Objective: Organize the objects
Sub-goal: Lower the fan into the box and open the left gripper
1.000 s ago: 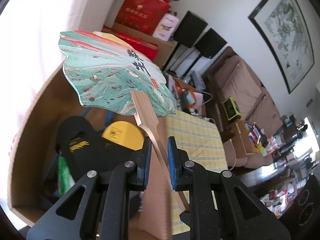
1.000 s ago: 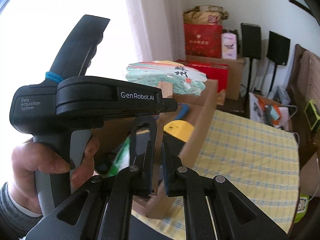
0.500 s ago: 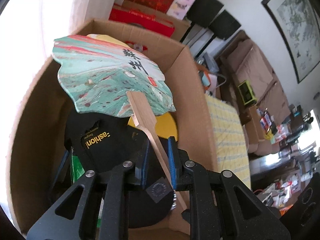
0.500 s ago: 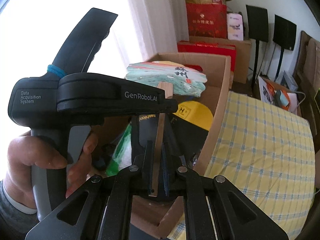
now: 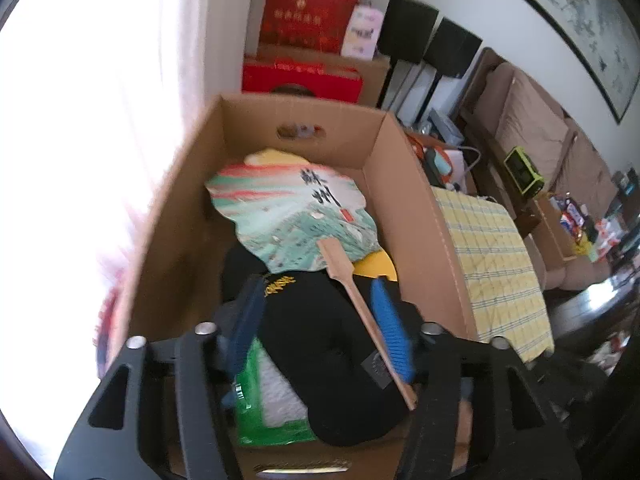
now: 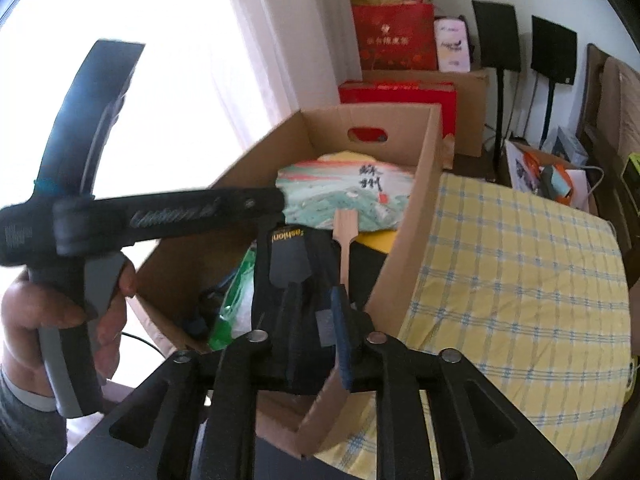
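Both tools are opening: the left tool (image 5: 320,320) gapes wide around the fan (image 5: 296,220) handle, which lies loose in the cardboard box (image 5: 416,216); the right tool (image 6: 316,328) is narrowly parted, holding nothing.

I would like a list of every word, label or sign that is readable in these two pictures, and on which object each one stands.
"ashion": yellow letters on the black cap in the cardboard box; the start is hidden.
Two black Chinese characters and a small red seal: on the painted fan; too blurred to read surely.
Gold characters: on the red gift bag; too blurred.
White lettering: on the handheld device; smeared, unreadable.
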The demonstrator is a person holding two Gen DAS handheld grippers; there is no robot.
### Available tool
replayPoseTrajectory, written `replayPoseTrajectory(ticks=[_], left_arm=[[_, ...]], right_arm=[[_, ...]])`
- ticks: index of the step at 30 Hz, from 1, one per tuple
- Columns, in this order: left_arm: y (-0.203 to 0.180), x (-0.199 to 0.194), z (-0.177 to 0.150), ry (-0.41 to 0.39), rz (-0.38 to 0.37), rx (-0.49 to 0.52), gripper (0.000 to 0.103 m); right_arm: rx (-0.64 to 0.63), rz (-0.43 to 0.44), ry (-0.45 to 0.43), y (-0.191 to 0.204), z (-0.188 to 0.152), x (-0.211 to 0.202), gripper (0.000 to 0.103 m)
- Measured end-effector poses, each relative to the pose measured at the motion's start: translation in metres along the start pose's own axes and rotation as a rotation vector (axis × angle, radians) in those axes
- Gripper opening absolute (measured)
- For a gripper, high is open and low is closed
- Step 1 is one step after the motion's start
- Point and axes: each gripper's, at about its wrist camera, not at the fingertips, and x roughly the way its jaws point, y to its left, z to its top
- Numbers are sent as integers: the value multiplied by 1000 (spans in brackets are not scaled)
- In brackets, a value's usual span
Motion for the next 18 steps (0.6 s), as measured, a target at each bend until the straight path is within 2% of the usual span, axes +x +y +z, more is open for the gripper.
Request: replayPoseTrajectory(ticks=[2, 7, 12, 18], left_arm=[[-2, -12, -4, -29, 7, 12, 66], [-6, -36, -13, -90, 26, 36, 79], [-13, -54, -26, -126, 15, 51, 83], [-31, -69, -43, -171, 20, 88, 93]], right_arm=[[-6, -14, -15, 0, 2, -11, 29], [-6, -91, -46, -3, 2, -36, 56], [7, -157, -61, -13, 0, -53, 66], [33, -226, -76, -25, -7, -72, 75]])
